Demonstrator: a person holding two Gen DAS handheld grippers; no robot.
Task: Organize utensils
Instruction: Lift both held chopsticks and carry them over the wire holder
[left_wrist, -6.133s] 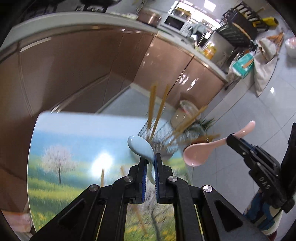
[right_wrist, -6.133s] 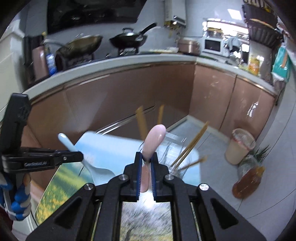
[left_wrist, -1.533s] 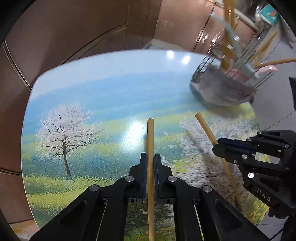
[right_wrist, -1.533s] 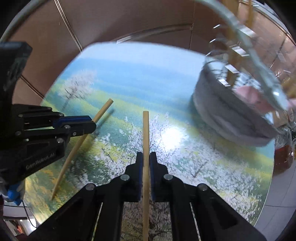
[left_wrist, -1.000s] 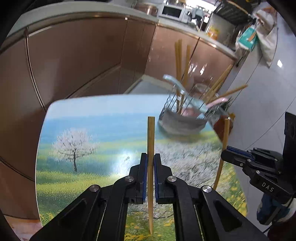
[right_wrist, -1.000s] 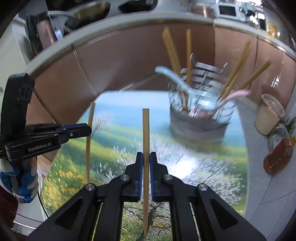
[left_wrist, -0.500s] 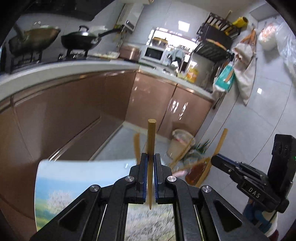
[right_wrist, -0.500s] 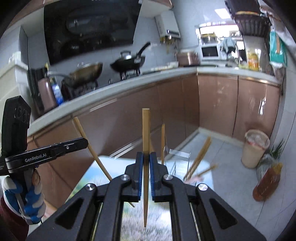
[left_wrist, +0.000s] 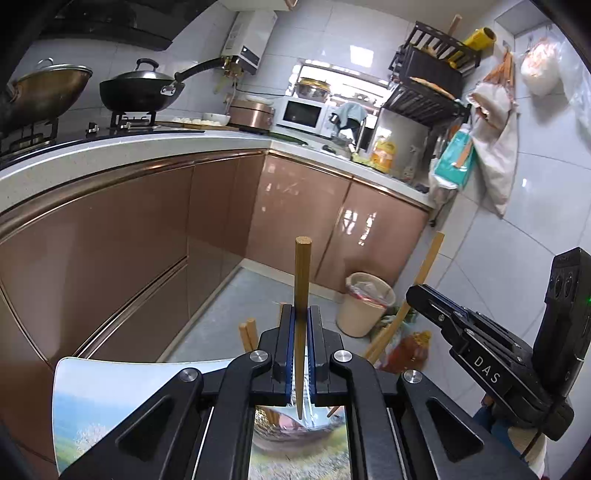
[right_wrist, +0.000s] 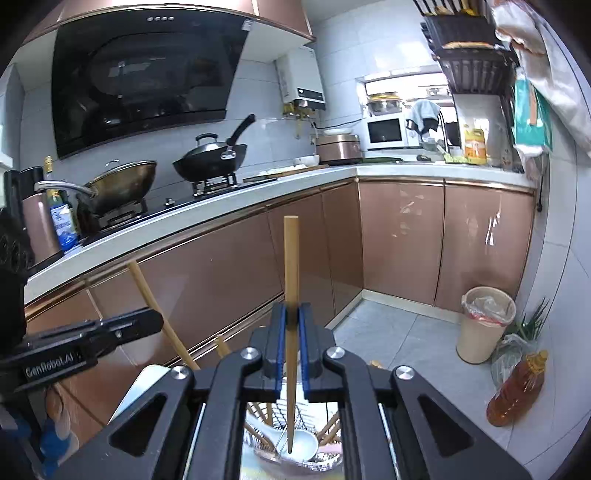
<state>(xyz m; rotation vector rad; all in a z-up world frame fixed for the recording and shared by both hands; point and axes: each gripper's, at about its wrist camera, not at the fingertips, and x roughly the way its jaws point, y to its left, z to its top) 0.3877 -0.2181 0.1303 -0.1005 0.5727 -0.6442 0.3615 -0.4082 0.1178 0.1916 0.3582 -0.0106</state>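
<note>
1. Chopsticks stood upright, one clamped in my left gripper (left_wrist: 302, 325), one (right_wrist: 291, 295) in my right gripper (right_wrist: 291, 325).
2. Below my right gripper sat the utensil holder (right_wrist: 295, 458), with a white spoon (right_wrist: 304, 445) inside, on the table (left_wrist: 85, 398).

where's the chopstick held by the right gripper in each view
Left wrist view: the right hand-held gripper's chopstick is at the right, slanting up past the right hand-held gripper, which is shut on it.
Right wrist view: it stands upright in the centre, clamped between the blue pads.
Shared landmark: the beige bin on the floor by the brown cabinets.
</note>
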